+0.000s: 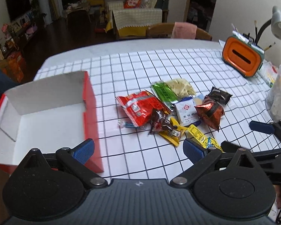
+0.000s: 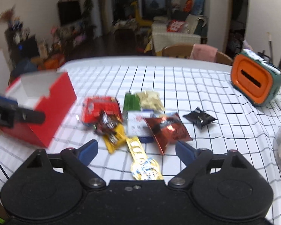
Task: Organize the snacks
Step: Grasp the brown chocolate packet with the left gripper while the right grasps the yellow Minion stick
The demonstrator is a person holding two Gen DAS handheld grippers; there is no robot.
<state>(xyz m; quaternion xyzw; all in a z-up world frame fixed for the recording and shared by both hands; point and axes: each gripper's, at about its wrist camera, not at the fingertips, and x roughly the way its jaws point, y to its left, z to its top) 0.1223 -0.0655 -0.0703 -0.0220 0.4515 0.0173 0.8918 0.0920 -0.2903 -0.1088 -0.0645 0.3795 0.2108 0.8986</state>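
A heap of snack packets lies mid-table on the checked cloth: a big red packet (image 1: 140, 108), a green one (image 1: 164, 93), a pale one (image 1: 180, 88), a white one (image 1: 187, 112), a shiny red-brown bag (image 1: 210, 112), a black packet (image 1: 222, 95) and a yellow one (image 1: 175, 133). A red box (image 1: 46, 116) with a white inside stands open at the left. My left gripper (image 1: 138, 149) hangs open over the cloth beside the box. My right gripper (image 2: 136, 149) is open above a long yellow packet (image 2: 140, 159), which lies between its fingers untouched; the shiny red-brown bag (image 2: 167, 131) is just beyond.
An orange and green holder (image 1: 242, 56) with brushes stands at the far right under a grey lamp (image 1: 280, 24). A clear plastic bag (image 1: 280, 93) sits at the right edge. A wooden chair (image 1: 178, 31) with a pink cloth is behind the table.
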